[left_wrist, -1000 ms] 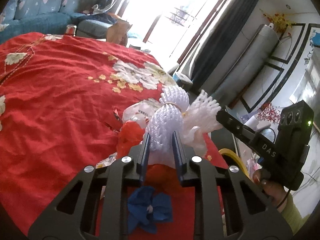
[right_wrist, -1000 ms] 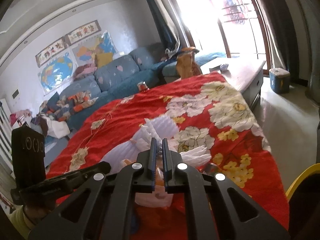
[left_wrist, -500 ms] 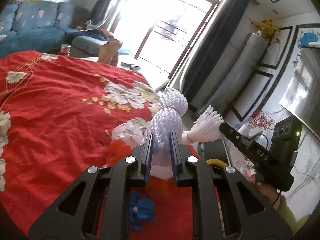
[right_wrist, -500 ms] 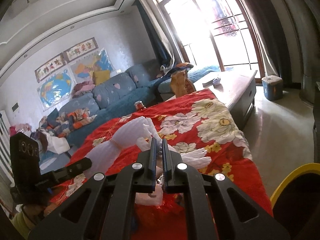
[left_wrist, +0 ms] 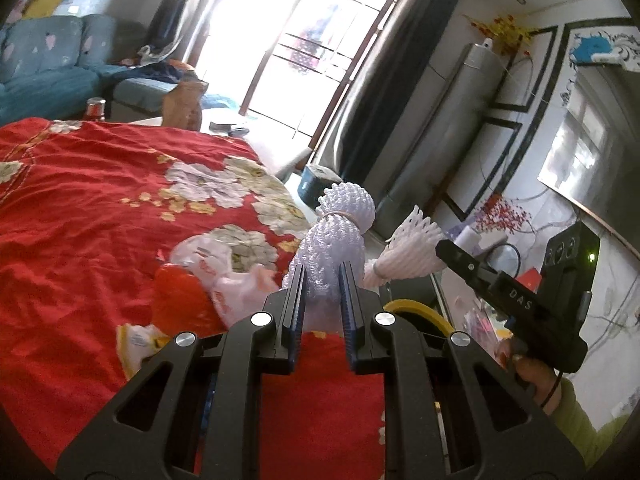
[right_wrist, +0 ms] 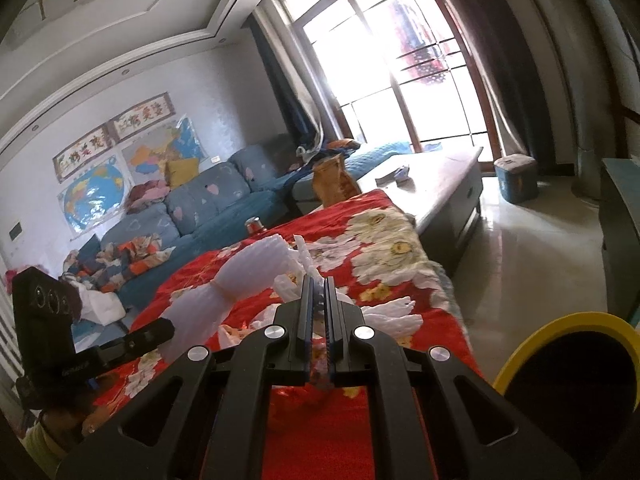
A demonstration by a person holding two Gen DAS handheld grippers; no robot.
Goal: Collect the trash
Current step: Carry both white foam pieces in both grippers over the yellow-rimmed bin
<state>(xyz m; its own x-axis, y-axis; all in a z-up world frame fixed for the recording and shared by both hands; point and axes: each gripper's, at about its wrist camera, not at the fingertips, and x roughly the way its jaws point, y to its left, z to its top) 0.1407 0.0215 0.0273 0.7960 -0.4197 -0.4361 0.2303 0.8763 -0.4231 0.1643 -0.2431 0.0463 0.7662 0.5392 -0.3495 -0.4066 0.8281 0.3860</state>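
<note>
My left gripper (left_wrist: 322, 276) is shut on a white foam fruit net (left_wrist: 336, 236) tied with a rubber band and holds it above the red flowered cloth (left_wrist: 100, 216). My right gripper (right_wrist: 319, 286) is shut on a second white foam net (right_wrist: 306, 258), seen in the left wrist view (left_wrist: 412, 248) at the right gripper's tip. The left-held net shows in the right wrist view (right_wrist: 244, 276). A white plastic bag (left_wrist: 224, 272) and a red wrapper (left_wrist: 180, 300) lie on the cloth. A yellow-rimmed black bin (right_wrist: 568, 364) stands low right of the cloth edge.
A blue sofa (right_wrist: 208, 208) with clothes stands behind the cloth. A low wooden table (right_wrist: 436, 176) and a blue box (right_wrist: 516, 180) are near the window. A brown paper bag (left_wrist: 184, 108) and a red can (left_wrist: 95, 108) stand at the cloth's far edge.
Both grippers have lifted their foam nets higher off the cloth. The views have tilted up and the bin rim has come further into the right wrist view.
</note>
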